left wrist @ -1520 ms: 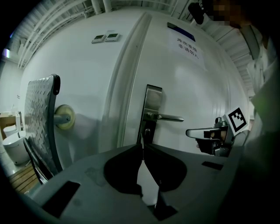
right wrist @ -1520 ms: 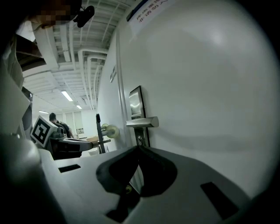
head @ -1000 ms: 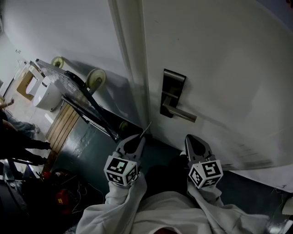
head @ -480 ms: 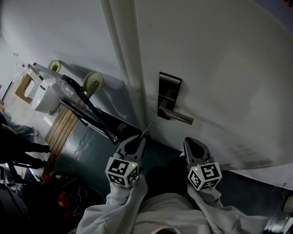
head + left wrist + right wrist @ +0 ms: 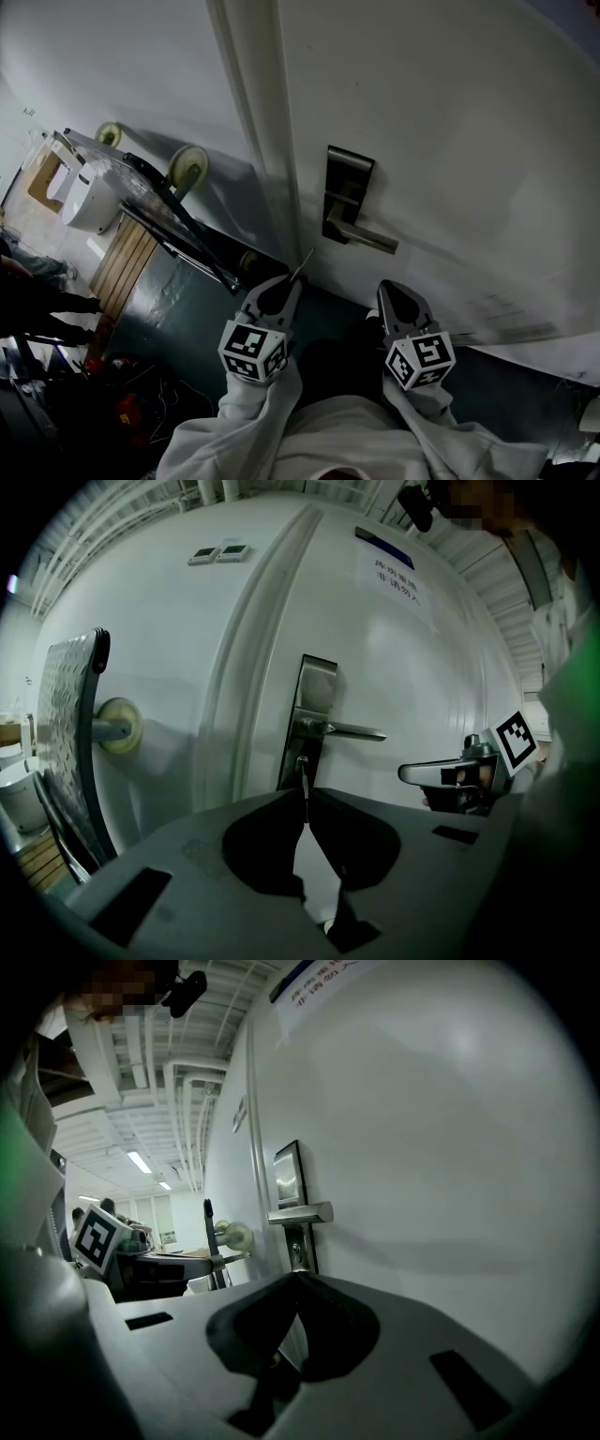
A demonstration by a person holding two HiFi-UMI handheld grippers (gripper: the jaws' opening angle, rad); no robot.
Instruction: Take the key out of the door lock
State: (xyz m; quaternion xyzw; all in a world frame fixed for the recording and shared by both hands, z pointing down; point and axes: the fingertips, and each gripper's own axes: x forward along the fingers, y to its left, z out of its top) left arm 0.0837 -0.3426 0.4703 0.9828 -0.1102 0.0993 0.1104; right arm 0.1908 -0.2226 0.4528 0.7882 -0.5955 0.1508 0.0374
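We hold the key [image 5: 303, 782] in our left gripper [image 5: 289, 281]. Its fingers are pressed together on the key's lower end, so only a thin, narrow metal strip sticks out past their tips. From the head view it shows as a pale sliver [image 5: 303, 264] slanting up toward the door [image 5: 450, 131]. It is out of the lock and clear of the dark lock plate [image 5: 347, 187], below and to the left of the lever handle [image 5: 370, 240]. In the left gripper view the strip lines up with the lower part of the plate [image 5: 314, 700]. Our right gripper [image 5: 390, 287] hangs just beside the left one, with its fingers closed on each other and nothing between them. It points at the door under the handle [image 5: 300, 1213].
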